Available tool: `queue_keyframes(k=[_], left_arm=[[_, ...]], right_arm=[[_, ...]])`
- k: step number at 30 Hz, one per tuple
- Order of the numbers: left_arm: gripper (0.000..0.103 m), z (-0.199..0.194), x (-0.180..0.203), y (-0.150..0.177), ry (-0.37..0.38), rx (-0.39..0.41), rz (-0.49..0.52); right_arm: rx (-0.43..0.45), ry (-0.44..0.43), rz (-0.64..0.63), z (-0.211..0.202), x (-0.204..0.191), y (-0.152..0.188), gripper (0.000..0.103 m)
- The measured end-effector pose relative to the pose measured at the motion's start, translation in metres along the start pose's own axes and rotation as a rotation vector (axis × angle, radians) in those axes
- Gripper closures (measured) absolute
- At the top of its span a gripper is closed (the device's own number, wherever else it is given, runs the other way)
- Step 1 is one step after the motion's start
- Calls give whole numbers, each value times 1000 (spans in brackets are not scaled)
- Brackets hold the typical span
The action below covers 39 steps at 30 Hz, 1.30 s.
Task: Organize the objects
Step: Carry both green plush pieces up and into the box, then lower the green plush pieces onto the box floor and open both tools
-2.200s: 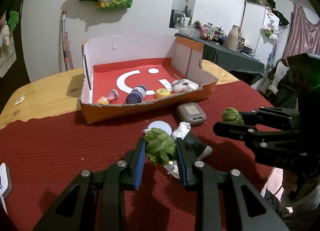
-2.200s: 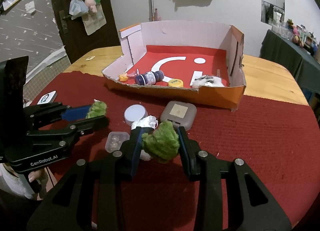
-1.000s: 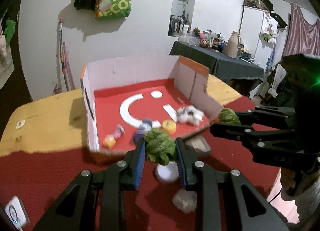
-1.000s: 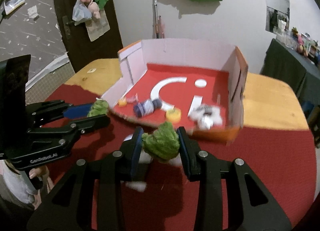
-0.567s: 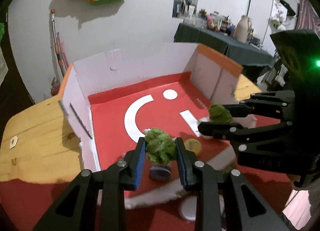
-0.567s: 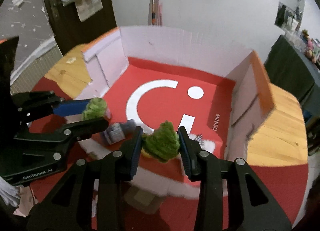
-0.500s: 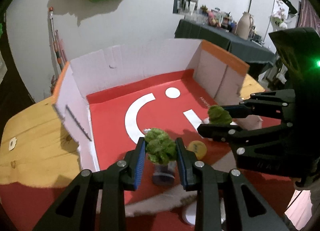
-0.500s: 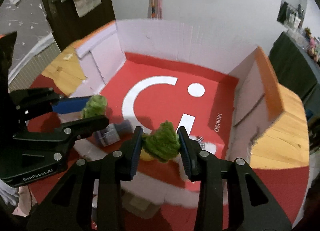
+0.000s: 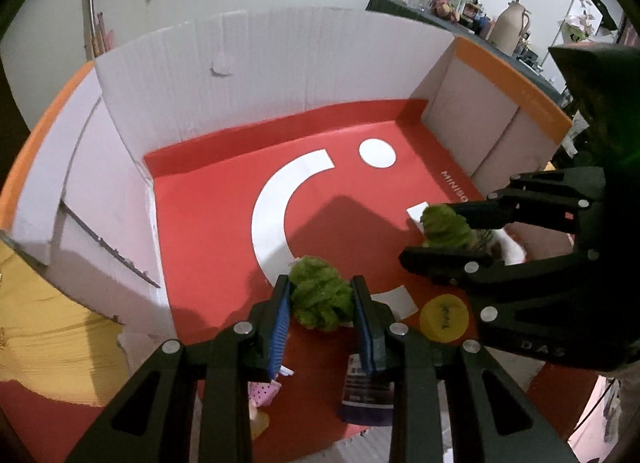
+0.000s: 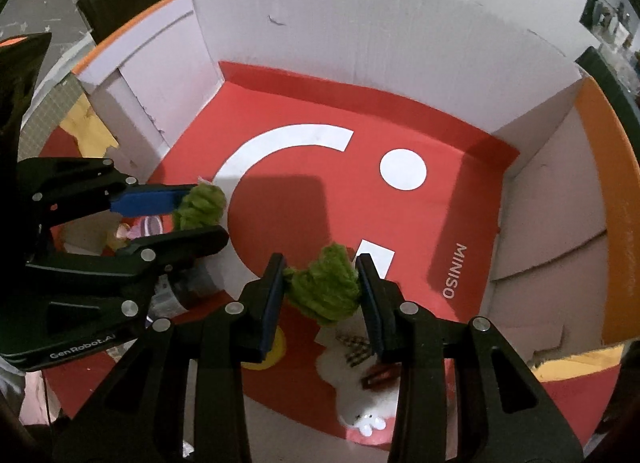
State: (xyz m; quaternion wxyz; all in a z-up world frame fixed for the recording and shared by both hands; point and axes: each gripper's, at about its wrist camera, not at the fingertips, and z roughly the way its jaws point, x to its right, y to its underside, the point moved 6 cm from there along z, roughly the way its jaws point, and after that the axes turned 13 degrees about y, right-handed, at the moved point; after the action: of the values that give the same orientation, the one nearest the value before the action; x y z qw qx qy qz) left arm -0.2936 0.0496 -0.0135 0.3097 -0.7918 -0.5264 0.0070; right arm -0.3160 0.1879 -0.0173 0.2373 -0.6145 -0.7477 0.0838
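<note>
A shallow cardboard box with a red floor and white walls (image 9: 224,71) sits on a wooden table with a red cloth (image 9: 48,415), near a white wall. The left gripper (image 9: 322,299) and right gripper (image 10: 322,289) both tilt steeply down over the box floor. The left is clamped on a fuzzy green yarn clump (image 9: 320,299); the right, at its 2 o'clock, pinches a second green yarn clump (image 10: 326,289). Bare floor lies toward 12 o'clock.

Open box floor (image 9: 208,223) (clutter (image 9: 444,319) nearside, seemingly)
</note>
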Motion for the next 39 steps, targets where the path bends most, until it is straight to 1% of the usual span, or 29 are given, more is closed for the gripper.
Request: queue_keyframes(k=[7,10,22,25,28,36,39], left_arm=[[72,3,1,2,1,-11,6],[72,2,0,3,3,-11,3],[72,1,-2,4,-3,-8,3],[72,1,-2,3,-4,-8,3],[72,0,-3,3,-2,-7,1],[71,-4,-3,1,-2,7,-8],[71,-6,-3,1,-2,7,-8]], right_arm=[[-29,31,-17,7,-2,4,68],[-40,22,-13,6,-3,5,68],[-35,37,-13,3,-3,14,67],[-30,40,-13,2,-2,17,65],[-25,49,-9,1,0,19,61],[-27,50,4,-3,4,26,60],[-28,52,3,-3,5,28,58]])
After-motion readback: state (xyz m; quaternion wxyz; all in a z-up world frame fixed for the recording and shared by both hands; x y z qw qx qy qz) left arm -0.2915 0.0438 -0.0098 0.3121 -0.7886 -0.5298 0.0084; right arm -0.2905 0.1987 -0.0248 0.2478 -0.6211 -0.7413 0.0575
